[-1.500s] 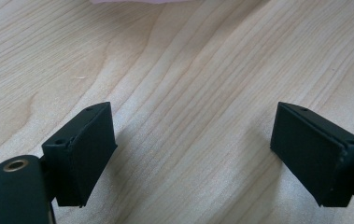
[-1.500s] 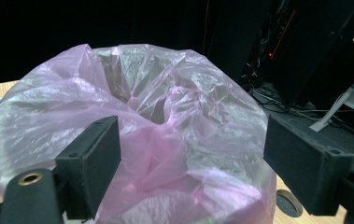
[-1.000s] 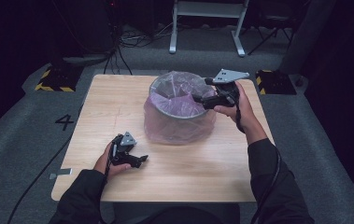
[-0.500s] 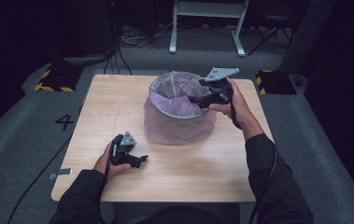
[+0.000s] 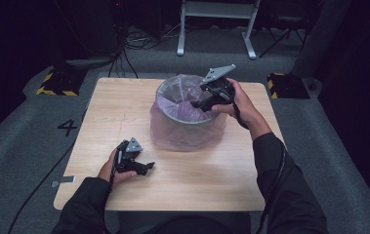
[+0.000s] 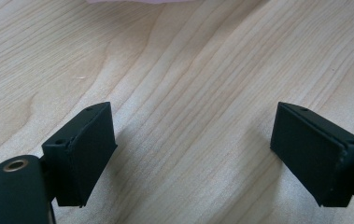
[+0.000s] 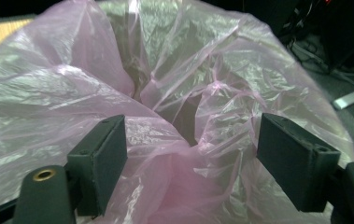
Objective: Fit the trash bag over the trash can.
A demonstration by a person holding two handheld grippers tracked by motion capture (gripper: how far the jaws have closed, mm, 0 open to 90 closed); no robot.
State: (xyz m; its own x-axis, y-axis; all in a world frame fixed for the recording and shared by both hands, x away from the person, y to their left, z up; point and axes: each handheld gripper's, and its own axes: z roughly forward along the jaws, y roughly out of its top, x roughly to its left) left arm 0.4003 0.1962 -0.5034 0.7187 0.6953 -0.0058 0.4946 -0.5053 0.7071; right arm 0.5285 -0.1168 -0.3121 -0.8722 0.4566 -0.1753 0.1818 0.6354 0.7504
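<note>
My right gripper hangs over the bin's near-right rim, fingers wide but just closing around crumpled pink liner, gripping nothing; left gripper idles open, farther off.

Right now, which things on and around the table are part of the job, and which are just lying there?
Part of the job:
- pink bag lining the bin
- grey bin
- right tongs, open over the bag
- left tongs, open, resting on the table

Just lying about:
- cables on the floor
- white stand behind the table
</note>
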